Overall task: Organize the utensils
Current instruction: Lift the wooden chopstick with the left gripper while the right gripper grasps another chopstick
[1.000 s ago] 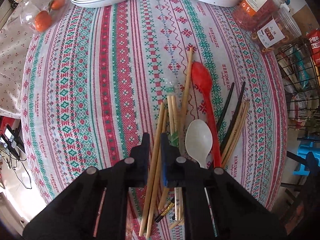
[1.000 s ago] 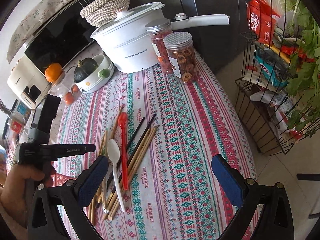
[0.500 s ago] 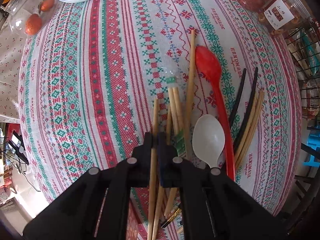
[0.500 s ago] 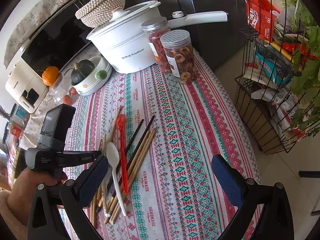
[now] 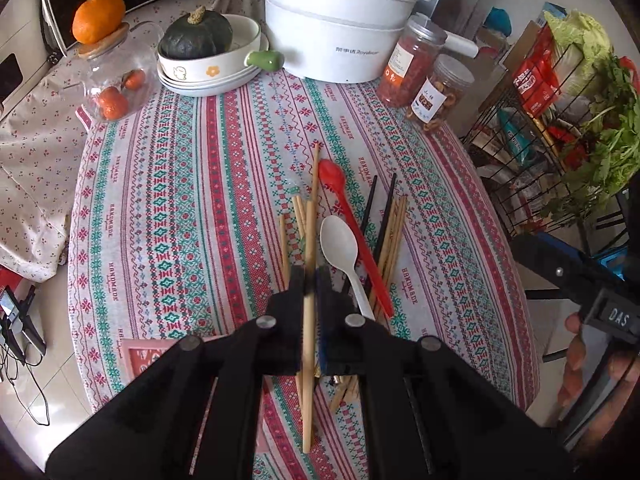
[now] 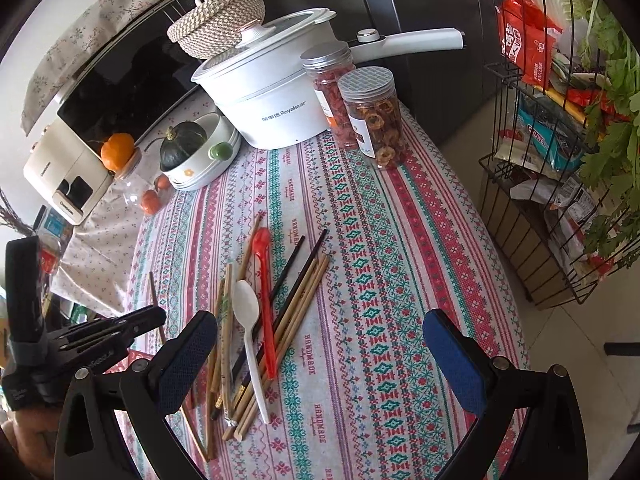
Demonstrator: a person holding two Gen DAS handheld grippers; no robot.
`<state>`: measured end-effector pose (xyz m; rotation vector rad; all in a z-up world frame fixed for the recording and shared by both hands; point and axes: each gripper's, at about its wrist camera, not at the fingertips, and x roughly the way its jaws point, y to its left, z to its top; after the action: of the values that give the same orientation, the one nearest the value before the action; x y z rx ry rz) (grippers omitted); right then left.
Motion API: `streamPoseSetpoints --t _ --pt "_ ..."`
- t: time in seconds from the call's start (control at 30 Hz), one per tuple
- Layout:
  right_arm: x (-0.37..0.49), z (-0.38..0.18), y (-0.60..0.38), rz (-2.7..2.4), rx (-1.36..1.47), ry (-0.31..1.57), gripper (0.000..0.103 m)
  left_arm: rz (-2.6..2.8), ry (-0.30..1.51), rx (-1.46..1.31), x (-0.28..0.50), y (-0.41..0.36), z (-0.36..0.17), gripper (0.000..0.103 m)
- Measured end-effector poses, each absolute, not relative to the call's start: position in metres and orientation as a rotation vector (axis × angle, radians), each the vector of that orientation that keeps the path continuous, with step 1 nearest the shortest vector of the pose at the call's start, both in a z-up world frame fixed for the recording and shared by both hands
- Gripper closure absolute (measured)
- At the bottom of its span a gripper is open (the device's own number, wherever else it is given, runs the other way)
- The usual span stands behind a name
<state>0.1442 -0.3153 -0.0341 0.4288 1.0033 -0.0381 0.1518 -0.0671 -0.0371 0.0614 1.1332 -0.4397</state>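
Change: left tongs (image 5: 310,280) now lifted, clamped on one chopstick (image 5: 308,344).
Right tongs (image 6: 320,344): wide open, empty.
Meaning: sorting begins.

We look steeply down along each claw at the desk (image 5: 168,200), left view closer; both views share the utensil pile (image 5: 344,240) and white pot (image 6: 272,108).

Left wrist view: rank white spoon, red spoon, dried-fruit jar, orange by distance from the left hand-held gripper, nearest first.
1. White spoon, just right of the left hand-held gripper.
2. Red spoon, beyond it, mid-table.
3. Dried-fruit jar, far right.
4. Orange, far left, off the tablecloth on a glass jar's lid.
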Motion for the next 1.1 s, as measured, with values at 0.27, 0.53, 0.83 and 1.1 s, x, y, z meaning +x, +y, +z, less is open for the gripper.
streamPoseSetpoints --t 0.27,0.53,0.83,1.1 --pt "0.147 -0.031 -0.269 0.101 0.411 1.017 0.011 -0.540 0.917 -0.063 0.111 -0.011 0.020 0.097" --pt "0.184 -0.065 -0.180 0.300 0.353 1.126 0.077 -0.578 0.776 -0.143 0.086 0.038 0.044 0.097" --pt "0.234 -0.120 -0.145 0.223 0.283 1.215 0.089 -0.511 0.732 -0.185 0.087 0.075 0.035 0.097" --pt "0.239 -0.141 -0.126 0.126 0.065 1.209 0.094 -0.486 0.719 -0.188 0.088 0.081 0.033 0.097"
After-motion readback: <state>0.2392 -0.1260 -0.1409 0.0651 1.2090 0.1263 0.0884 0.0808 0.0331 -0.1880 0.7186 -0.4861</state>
